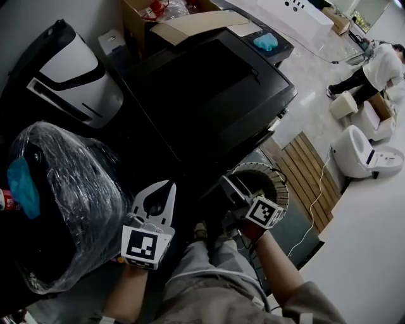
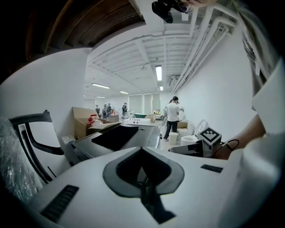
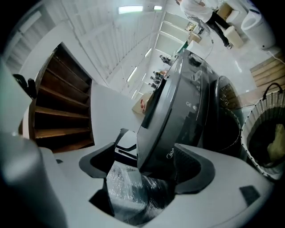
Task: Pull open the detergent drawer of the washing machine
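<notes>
The dark washing machine (image 1: 209,95) fills the middle of the head view, seen from above. My right gripper (image 1: 229,188) sits low in front of its front face, rolled onto its side. In the right gripper view its jaws (image 3: 147,178) stand wide apart, with the top corner of the machine's grey front panel (image 3: 178,116) between them and not touched. I cannot make out the drawer's outline on that panel. My left gripper (image 1: 166,193) hangs left of the machine, its white jaws (image 2: 142,151) together with nothing between them.
A plastic-wrapped dark bundle (image 1: 63,190) lies close on the left, with a white and black appliance (image 1: 69,76) behind it. A round basket (image 1: 269,183) stands by the machine's front, next to wooden slats (image 1: 310,171). Cardboard boxes (image 1: 171,19), white toilets (image 1: 361,152) and a person (image 1: 380,63) are farther off.
</notes>
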The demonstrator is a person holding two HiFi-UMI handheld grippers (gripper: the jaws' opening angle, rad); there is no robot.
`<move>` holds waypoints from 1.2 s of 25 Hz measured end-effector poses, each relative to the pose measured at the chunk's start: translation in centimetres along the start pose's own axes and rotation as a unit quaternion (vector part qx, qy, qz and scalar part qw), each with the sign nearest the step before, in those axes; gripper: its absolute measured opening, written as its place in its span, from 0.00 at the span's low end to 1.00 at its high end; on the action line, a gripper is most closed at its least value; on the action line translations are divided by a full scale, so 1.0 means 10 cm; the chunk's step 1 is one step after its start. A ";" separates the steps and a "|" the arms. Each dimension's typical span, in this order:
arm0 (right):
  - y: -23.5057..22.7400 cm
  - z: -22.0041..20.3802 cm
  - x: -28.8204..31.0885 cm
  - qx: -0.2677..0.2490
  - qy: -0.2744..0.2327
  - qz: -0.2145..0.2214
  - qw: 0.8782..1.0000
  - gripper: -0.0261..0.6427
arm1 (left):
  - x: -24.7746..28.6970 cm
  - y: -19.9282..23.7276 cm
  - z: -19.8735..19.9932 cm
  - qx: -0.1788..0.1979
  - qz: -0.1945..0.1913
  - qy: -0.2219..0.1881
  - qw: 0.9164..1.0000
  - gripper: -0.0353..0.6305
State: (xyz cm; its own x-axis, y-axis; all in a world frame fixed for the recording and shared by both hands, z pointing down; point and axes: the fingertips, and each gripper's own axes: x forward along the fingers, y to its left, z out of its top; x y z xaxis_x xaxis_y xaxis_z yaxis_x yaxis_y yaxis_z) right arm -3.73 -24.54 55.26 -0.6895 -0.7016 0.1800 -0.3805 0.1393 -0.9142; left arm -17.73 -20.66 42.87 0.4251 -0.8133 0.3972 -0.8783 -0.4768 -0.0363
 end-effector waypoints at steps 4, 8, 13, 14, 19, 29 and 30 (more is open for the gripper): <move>-0.16 -0.03 0.12 0.020 0.001 0.020 1.000 0.63 | 0.15 0.01 -0.13 -0.012 0.006 0.002 1.000 0.08; -0.30 -0.11 0.27 0.024 0.018 0.037 0.999 0.64 | 0.25 0.02 -0.29 -0.038 0.021 -0.002 0.999 0.08; -0.53 -0.14 0.40 0.051 0.021 0.045 0.997 0.64 | 0.37 0.03 -0.42 -0.043 0.034 0.001 0.998 0.08; -0.58 -0.14 0.42 0.058 0.018 0.045 0.997 0.65 | 0.39 0.03 -0.45 -0.044 0.036 0.002 0.998 0.08; -0.75 -0.12 0.49 0.089 0.002 0.058 0.994 0.67 | 0.47 0.04 -0.59 -0.044 0.045 0.008 0.998 0.08; -0.70 -0.23 0.74 0.084 0.018 0.118 0.989 0.69 | 0.54 0.03 -0.78 -0.050 0.060 0.014 0.997 0.08; -0.70 -0.24 0.77 0.087 0.020 0.120 0.989 0.69 | 0.54 0.02 -0.79 -0.050 0.061 0.015 0.997 0.08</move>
State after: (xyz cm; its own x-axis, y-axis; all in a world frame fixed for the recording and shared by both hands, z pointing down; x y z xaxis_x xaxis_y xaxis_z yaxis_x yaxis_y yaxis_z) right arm -7.84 -29.19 63.94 -0.7722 -0.6342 -0.0381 -0.0944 0.1738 -0.9802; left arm -17.33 -22.56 52.27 0.3092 -0.8523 0.4219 -0.9408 -0.3389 0.0049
